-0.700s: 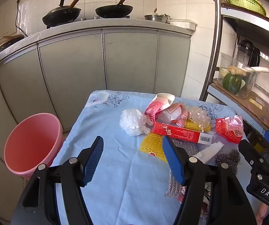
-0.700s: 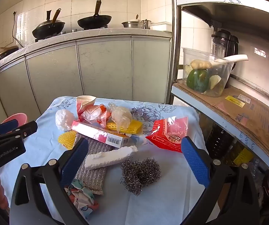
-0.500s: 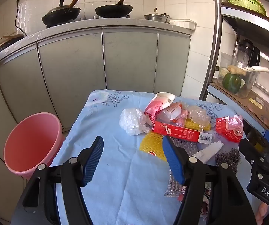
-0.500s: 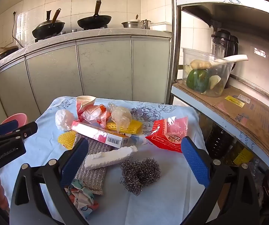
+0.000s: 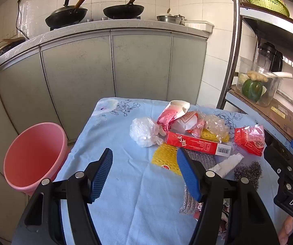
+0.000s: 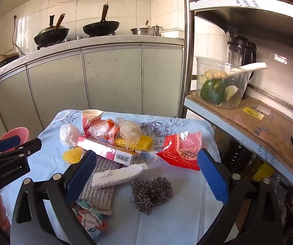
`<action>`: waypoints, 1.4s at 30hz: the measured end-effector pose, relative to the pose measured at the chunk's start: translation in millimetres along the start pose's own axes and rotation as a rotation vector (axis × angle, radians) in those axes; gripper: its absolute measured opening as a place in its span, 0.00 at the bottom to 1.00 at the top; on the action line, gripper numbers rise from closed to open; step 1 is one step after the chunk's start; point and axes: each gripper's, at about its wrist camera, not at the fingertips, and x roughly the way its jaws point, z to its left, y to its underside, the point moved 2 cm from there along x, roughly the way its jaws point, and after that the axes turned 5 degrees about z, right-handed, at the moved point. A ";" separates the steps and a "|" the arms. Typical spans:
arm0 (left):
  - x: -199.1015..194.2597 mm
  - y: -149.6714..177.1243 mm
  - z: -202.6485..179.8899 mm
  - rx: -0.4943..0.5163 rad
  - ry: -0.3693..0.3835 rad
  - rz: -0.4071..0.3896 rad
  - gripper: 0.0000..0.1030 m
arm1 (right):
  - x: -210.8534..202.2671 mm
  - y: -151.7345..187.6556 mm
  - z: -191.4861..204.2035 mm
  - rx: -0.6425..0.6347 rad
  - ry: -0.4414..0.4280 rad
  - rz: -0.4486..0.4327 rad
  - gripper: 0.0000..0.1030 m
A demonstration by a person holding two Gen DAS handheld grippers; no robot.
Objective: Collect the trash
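A: What does the left view show that the right one does not?
B: The whole pink bucket (image 5: 33,155), which stands on the floor just beside the table (image 5: 113,163). In the right view I see only its rim. The left gripper (image 5: 146,171) is wide, with nothing between its pads, above bare cloth.

A: And the right view?
B: It shows the scourer (image 6: 151,189) clearly, and a crumpled printed wrapper (image 6: 89,218) at the near edge. The right gripper (image 6: 146,175) is also wide and holds nothing; it hangs above the scourer and the white foam strip (image 6: 119,174).

A: How does the trash look?
B: It lies in a loose pile on the far half of the table: a red box (image 5: 197,143) with a barcode, a white bag (image 5: 144,131), a red packet (image 6: 181,151), a paper cup (image 5: 173,115) on its side, yellow mesh (image 5: 165,159)
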 end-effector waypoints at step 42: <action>-10.9 1.0 2.1 -0.013 0.023 -0.060 0.63 | -21.8 -8.8 -9.4 0.048 0.036 -0.125 0.96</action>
